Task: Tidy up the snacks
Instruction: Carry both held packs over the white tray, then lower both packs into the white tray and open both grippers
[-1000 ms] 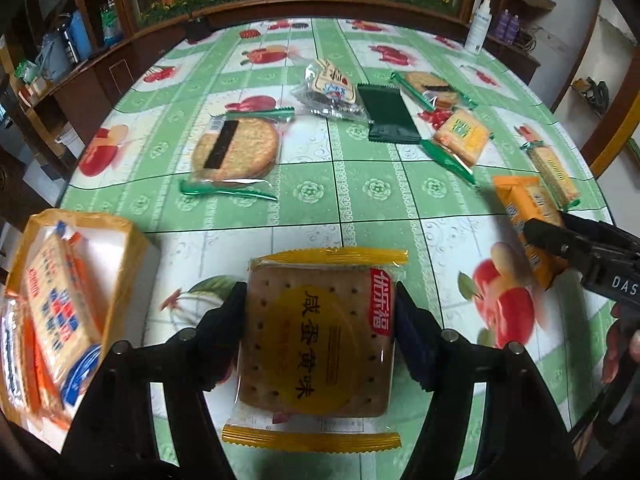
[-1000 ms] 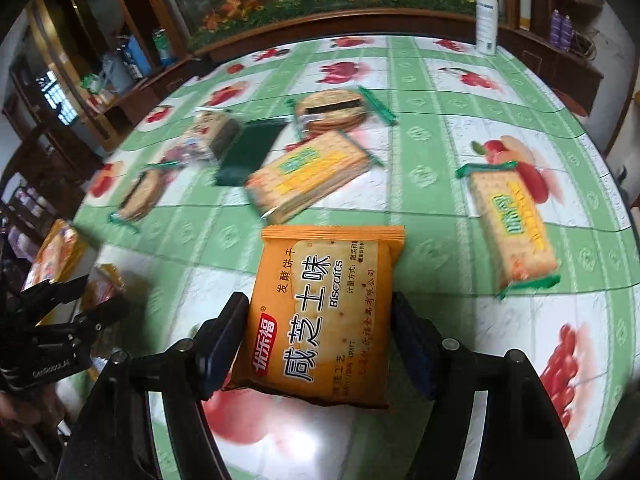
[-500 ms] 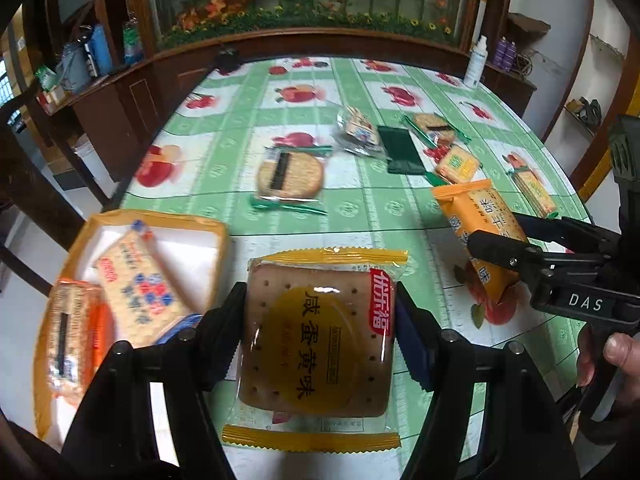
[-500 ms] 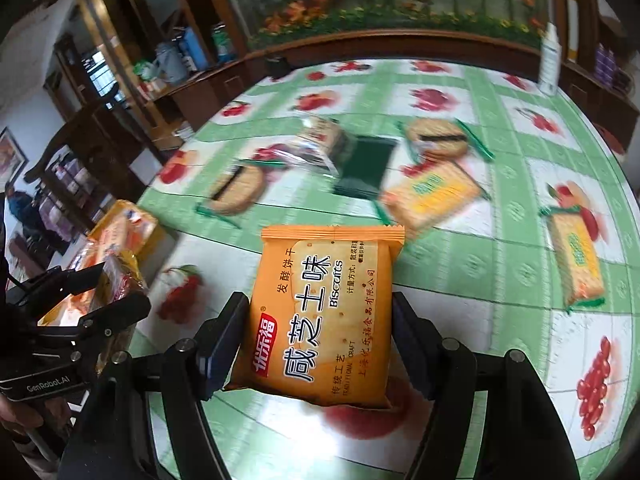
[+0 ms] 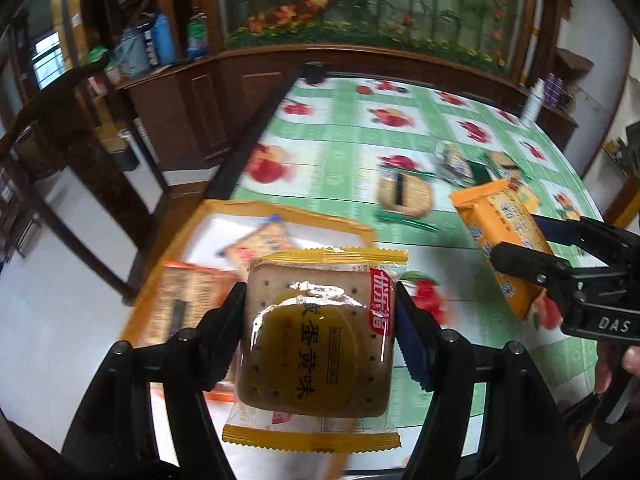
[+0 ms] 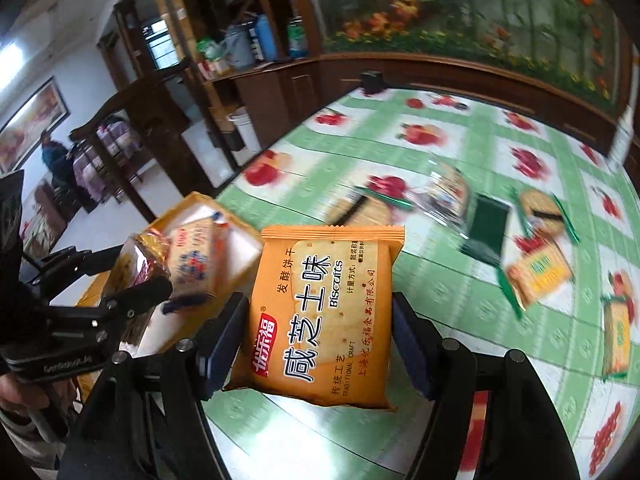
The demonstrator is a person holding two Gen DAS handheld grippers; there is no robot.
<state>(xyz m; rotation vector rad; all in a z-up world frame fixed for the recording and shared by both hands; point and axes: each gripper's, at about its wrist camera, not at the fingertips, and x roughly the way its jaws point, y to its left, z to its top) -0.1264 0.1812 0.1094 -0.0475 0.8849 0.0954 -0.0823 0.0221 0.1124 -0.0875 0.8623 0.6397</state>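
Note:
My left gripper (image 5: 320, 340) is shut on a clear-wrapped yellow cracker pack (image 5: 316, 340) and holds it above the near edge of the orange snack box (image 5: 280, 216). My right gripper (image 6: 320, 344) is shut on an orange biscuit pack (image 6: 324, 320), held above the table to the right of the box (image 6: 188, 208). The box holds several snack packs (image 5: 260, 244). The right gripper with its orange pack (image 5: 500, 236) shows at the right of the left wrist view. The left gripper (image 6: 132, 280) shows at the left of the right wrist view.
A green fruit-print tablecloth (image 5: 352, 152) covers the table. Loose snacks lie on it: a round cracker pack (image 5: 404, 196), a dark green packet (image 6: 484, 228), yellow-green cracker packs (image 6: 536, 276). Dark wooden cabinets (image 5: 208, 112) and a chair (image 6: 132, 128) stand to the left.
Both grippers have swung left and risen with their packs; the orange box has moved from the left edge toward the middle of both views. Both grips are unchanged.

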